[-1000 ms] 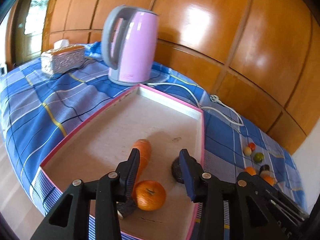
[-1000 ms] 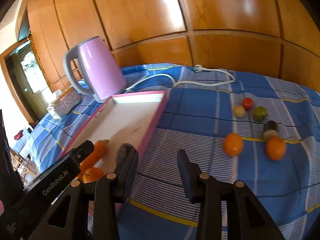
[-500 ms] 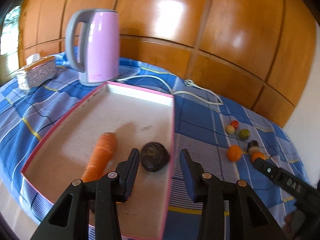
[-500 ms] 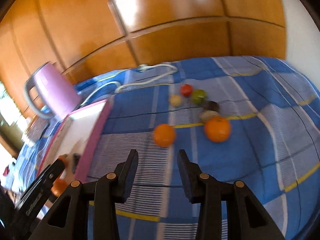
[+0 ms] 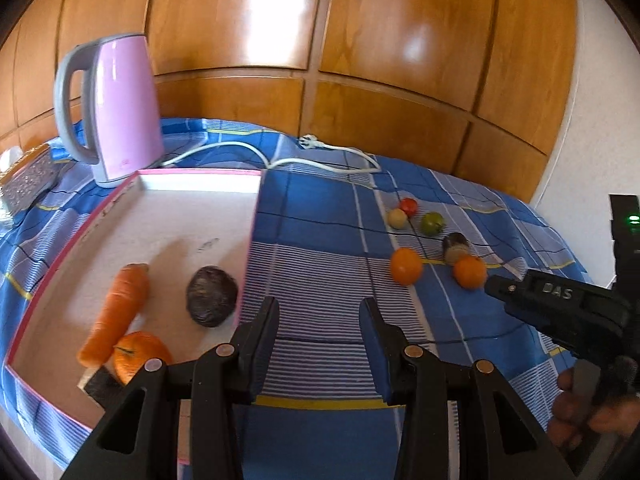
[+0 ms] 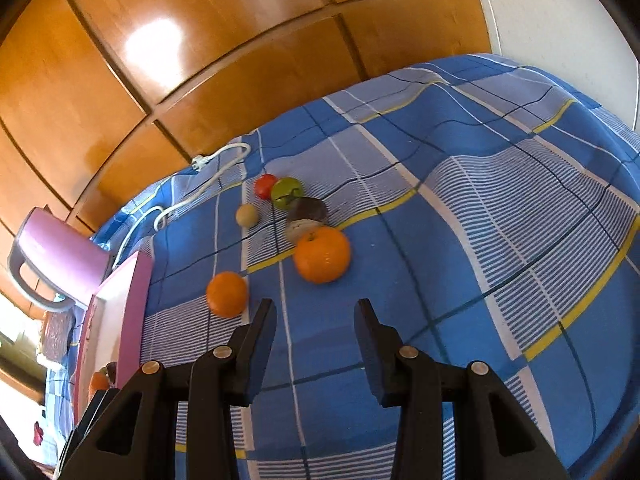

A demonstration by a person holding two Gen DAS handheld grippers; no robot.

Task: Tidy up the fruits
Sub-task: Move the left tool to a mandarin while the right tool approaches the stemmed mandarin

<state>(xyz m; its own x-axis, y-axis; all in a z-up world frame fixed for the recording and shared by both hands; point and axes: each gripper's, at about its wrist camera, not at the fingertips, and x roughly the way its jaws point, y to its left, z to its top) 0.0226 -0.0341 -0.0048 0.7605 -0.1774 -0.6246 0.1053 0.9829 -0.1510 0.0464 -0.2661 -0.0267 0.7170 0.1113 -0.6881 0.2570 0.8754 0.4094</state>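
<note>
Wood panelling backs a bench draped in a blue checked cloth (image 5: 320, 216), with a pink kettle (image 5: 120, 104) at the far left edge and a pink-rimmed tray (image 5: 252, 224) just in front of it. Inside the tray lie a carrot (image 5: 116, 312), an orange (image 5: 136, 356) touching its near end, and a dark round fruit (image 5: 212, 296) close against the tray's right wall. The left gripper (image 5: 316, 320) hangs over bare cloth just right of that wall, jaws partly apart with nothing between them. Further right, well apart from the tray, the loose fruit sits in a cluster: a smaller orange (image 6: 227, 294), a bigger orange (image 6: 322, 255), a dark fruit (image 6: 306, 216) touching it from behind, and small beige, red and green pieces beyond. The right gripper (image 6: 316, 320) points down at the cloth just short of the two oranges, jaws partly apart and empty. The likely step is a pick from this cluster; the bigger orange looks wider than the present gap, so the jaws probably need to spread first, then straddle its widest part. Approaching from the near side should avoid nudging the dark fruit, and a round fruit may roll if touched off-centre.
</note>
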